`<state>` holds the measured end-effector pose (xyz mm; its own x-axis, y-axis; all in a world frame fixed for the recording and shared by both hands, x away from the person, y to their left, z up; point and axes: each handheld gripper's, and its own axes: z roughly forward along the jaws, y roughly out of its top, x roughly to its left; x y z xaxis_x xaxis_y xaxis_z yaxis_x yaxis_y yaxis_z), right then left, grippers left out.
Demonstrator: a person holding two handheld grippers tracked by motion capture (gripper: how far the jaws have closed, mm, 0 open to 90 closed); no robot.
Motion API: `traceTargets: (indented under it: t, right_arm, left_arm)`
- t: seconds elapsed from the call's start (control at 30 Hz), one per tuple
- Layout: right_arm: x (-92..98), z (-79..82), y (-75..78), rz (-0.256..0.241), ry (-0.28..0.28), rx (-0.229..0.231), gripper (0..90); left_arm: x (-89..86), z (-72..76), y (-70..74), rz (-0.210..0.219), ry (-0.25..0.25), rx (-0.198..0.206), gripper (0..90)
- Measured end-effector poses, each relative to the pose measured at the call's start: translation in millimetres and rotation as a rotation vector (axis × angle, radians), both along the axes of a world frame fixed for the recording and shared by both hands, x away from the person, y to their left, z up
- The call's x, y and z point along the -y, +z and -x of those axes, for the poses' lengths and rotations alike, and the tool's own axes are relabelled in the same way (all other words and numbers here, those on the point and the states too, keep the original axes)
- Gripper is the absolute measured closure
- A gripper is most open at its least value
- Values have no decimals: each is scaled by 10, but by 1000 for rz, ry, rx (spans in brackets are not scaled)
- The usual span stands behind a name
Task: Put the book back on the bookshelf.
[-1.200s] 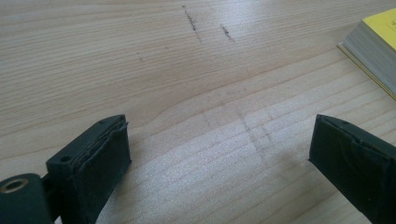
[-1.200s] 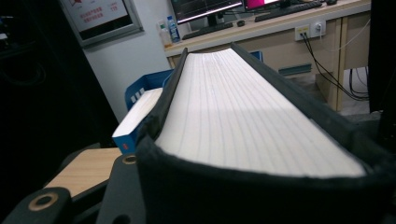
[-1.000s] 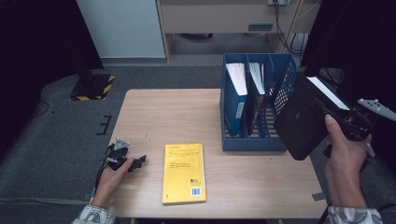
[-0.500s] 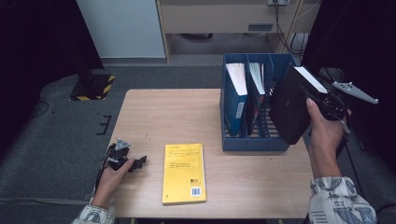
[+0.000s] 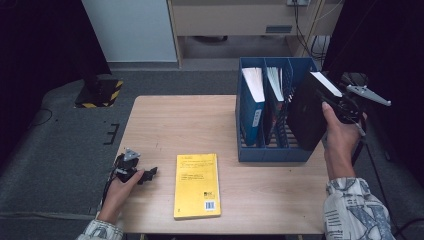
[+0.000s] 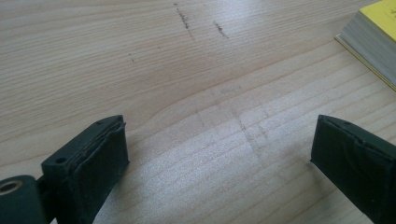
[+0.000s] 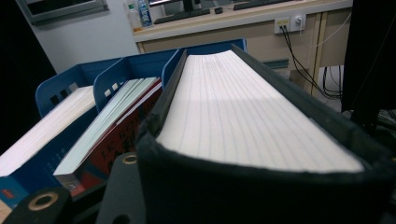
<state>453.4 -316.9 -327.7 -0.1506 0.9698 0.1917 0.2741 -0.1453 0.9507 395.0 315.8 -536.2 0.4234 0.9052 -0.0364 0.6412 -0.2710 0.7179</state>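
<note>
Wooden table [image 5: 165,120] bore a yellow book [image 5: 197,185]; right gripper [image 5: 345,107] pinched a black book [image 5: 310,111], now nearer the blue rack [image 5: 272,152]; left gripper [image 5: 145,175] rested spread.

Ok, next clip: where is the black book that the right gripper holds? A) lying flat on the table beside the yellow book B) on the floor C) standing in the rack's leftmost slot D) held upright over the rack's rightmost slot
D: the right gripper holds the black book upright over the rightmost slot of the blue rack, whose other two slots each hold a book.
</note>
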Motion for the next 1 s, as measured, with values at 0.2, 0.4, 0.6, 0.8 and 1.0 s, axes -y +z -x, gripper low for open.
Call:
traceTargets:
  t: [0.2, 0.4, 0.6, 0.8, 1.0]
  right_arm:
    - [-17, -79, -19, -2, -2, -8, 530]
    - [-33, -153, -37, -5, -7, -13, 530]
    - [-45, -223, -64, -2, -6, -16, 530]
    - [-86, -291, -72, 12, -4, -17, 530]
    - [-105, -340, -75, 12, -7, -12, 530]
  left_arm:
    - [0, -1, 0, 0, -1, 0, 31]
    - [1, -1, 0, 0, -1, 0, 31]
    - [0, 0, 3, -10, -5, -3, 30]
    - [2, -1, 2, -8, -4, -3, 28]
    - [8, 0, 1, -9, -6, -4, 28]
